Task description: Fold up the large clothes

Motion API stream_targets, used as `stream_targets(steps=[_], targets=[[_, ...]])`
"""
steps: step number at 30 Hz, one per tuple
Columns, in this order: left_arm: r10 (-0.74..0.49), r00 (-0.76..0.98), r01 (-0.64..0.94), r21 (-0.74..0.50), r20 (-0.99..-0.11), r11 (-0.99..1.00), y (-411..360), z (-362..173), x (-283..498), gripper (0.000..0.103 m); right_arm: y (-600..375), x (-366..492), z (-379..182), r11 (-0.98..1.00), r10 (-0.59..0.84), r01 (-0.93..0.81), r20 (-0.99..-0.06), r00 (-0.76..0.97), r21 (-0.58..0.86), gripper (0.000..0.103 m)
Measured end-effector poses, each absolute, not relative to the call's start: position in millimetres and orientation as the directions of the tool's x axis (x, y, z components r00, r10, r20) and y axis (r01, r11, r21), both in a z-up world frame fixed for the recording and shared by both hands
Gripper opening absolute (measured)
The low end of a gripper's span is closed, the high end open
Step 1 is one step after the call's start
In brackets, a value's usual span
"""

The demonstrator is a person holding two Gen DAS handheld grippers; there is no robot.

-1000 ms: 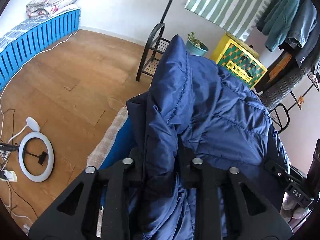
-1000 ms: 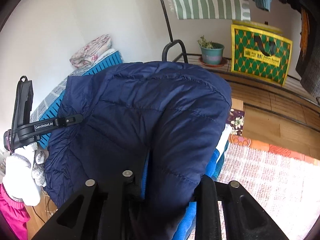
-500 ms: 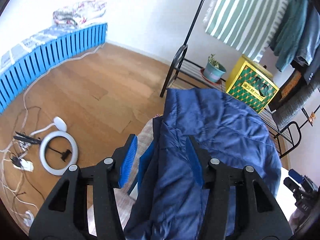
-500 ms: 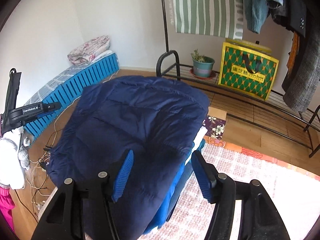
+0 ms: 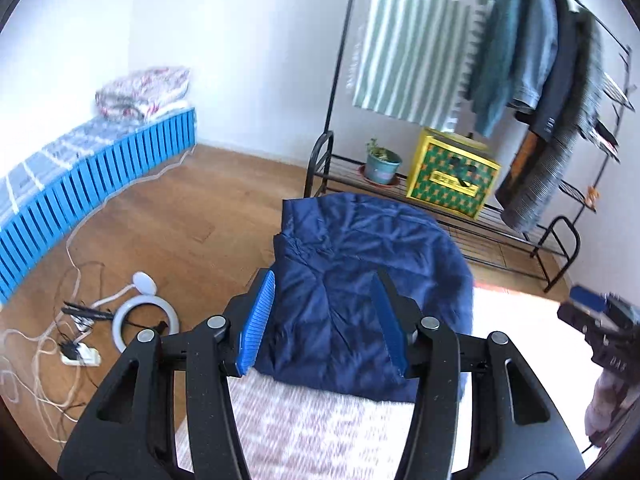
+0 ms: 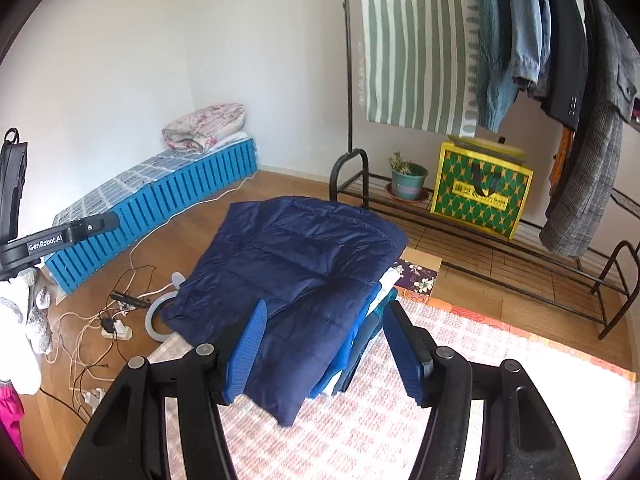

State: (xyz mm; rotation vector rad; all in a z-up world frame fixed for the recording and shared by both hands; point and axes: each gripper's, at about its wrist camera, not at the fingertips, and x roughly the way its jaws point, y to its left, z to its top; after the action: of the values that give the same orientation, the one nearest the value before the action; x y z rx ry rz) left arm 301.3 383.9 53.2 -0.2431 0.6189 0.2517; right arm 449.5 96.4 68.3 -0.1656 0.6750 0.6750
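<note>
A navy quilted puffer jacket [image 5: 360,280] lies folded on top of a stack of folded clothes [image 6: 372,320] on the pale woven rug [image 5: 312,420]; it also shows in the right wrist view [image 6: 296,272]. My left gripper [image 5: 324,320] is open and empty, raised above the jacket's near edge. My right gripper [image 6: 332,350] is open and empty, above the jacket's near right corner. The other gripper shows at the edge of each view [image 5: 600,328] [image 6: 48,240].
A black clothes rack [image 6: 348,80] with hanging garments, a potted plant [image 6: 406,178] and a green-yellow bag [image 6: 482,190] stand behind the stack. A ring light [image 5: 144,320] and cables [image 5: 48,352] lie on the wood floor at left. A blue slatted bed [image 5: 92,184] runs along the left wall.
Both grippers were shut on the jacket a second ago; they have opened, let it go and pulled up and back. The jacket now rests flat on the stack.
</note>
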Motion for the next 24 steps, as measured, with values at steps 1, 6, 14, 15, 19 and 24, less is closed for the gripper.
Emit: stream_targets(steps=[1,6,14,15,19,24], targets=[[0.162,0.793,-0.296,-0.139,-0.587,0.945,372,59,285,0.053,92,440,72,0.775,0.526,-0.629,-0.622,0.580,0.069,0.063],[0.188,0.823,-0.282,-0.099,-0.536,0.954,330,79,219,0.054,61,390,93,0.762,0.554,-0.644,-0.583,0.593,0.069,0.064],[0.183,0.851,-0.249,-0.072,-0.492,0.966,269,90,132,0.066,11,312,111,0.749,0.574,-0.661,-0.543,0.613,0.045,0.068],[0.186,0.854,-0.246,-0.063,-0.486,0.967,260,91,121,0.070,7,306,113,0.748,0.575,-0.662,-0.540,0.615,0.043,0.068],[0.192,0.862,-0.237,-0.039,-0.470,0.971,238,92,86,0.077,-18,275,119,0.760,0.570,-0.649,-0.514,0.640,0.034,0.072],[0.191,0.866,-0.221,-0.011,-0.462,0.975,209,88,50,0.088,-42,247,121,0.776,0.550,-0.631,-0.492,0.675,0.002,0.078]])
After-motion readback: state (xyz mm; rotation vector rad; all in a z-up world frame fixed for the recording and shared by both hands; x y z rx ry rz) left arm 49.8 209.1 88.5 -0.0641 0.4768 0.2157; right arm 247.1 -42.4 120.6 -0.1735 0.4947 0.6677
